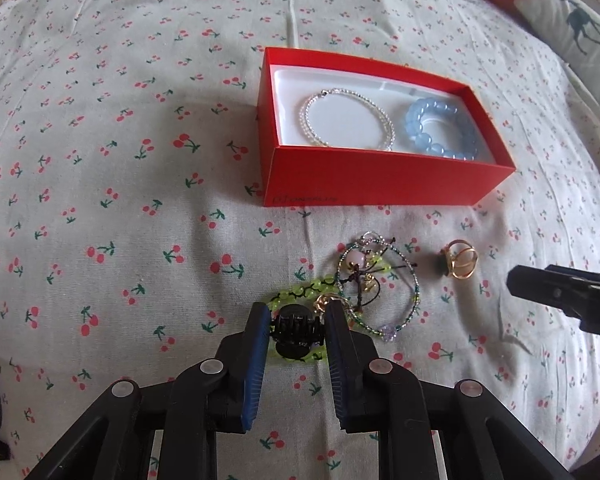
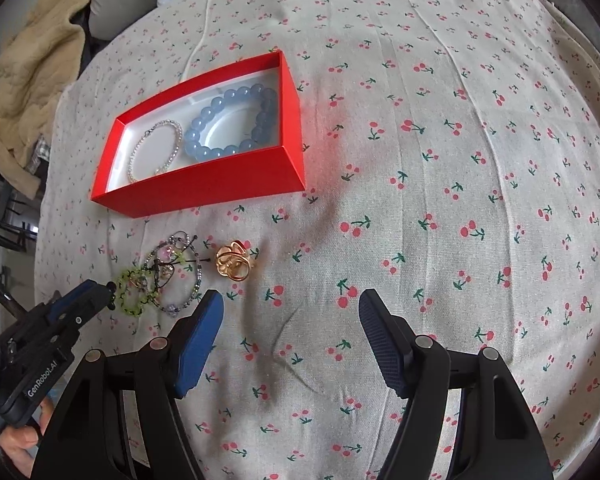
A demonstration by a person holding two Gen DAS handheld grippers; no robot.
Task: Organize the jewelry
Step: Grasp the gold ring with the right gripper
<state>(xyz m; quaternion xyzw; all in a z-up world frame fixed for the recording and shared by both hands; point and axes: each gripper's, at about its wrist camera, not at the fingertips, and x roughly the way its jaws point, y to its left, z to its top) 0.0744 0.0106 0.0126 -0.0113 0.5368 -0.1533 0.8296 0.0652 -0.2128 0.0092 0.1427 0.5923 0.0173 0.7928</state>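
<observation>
Now the left gripper (image 1: 296, 330), at the bottom middle of its view, pinches a small black hair clip (image 1: 296, 334) lying on the green bead bracelet (image 1: 300, 294). Next it must lift the clip alone to the red box (image 1: 380, 178) above. Right of the pile, the right gripper (image 2: 290, 322) hangs wide and empty.

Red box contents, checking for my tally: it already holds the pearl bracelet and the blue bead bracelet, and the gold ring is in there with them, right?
Not quite. The red box holds the pearl bracelet and the blue bead bracelet, but the gold ring lies outside it on the cherry-print cloth, in front of the box. The left wrist view shows this.
</observation>
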